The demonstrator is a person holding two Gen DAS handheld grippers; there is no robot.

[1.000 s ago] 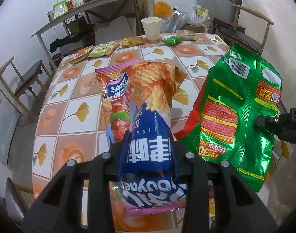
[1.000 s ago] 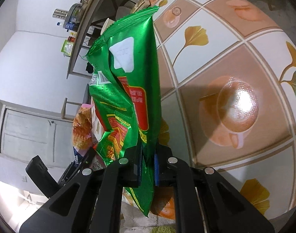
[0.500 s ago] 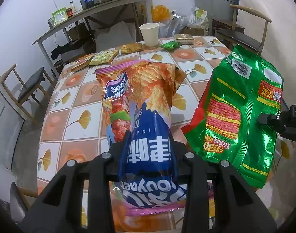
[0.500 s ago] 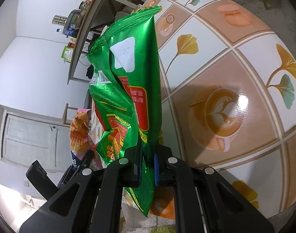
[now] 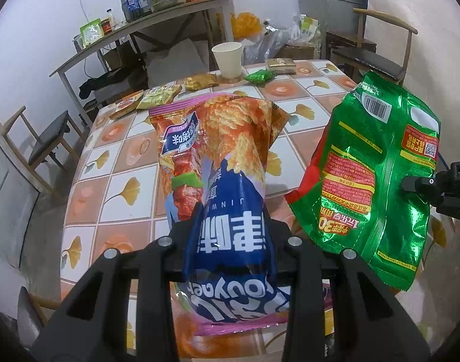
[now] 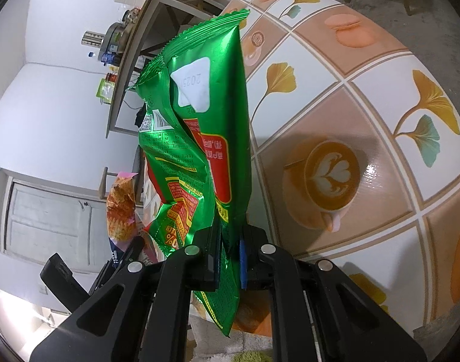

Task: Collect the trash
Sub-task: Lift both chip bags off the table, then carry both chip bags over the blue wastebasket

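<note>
Above table [image 5: 115, 181]: left gripper [image 5: 231, 229] clamps chip bag [image 5: 217, 157], right gripper [image 6: 228, 250] green bag [image 6: 208, 120]

White walls enclose the room. The bench [image 5: 133, 163] wears a cloth of ginkgo-leaf and coffee-cup squares. Behind it a long grey side table [image 5: 145, 27] stands against the wall, crowded with bottles and packets. Wooden chairs [image 5: 42, 147] sit on either side. A pale panelled door [image 6: 46, 214] shows at left, above a grey floor [image 6: 410, 6].
</note>
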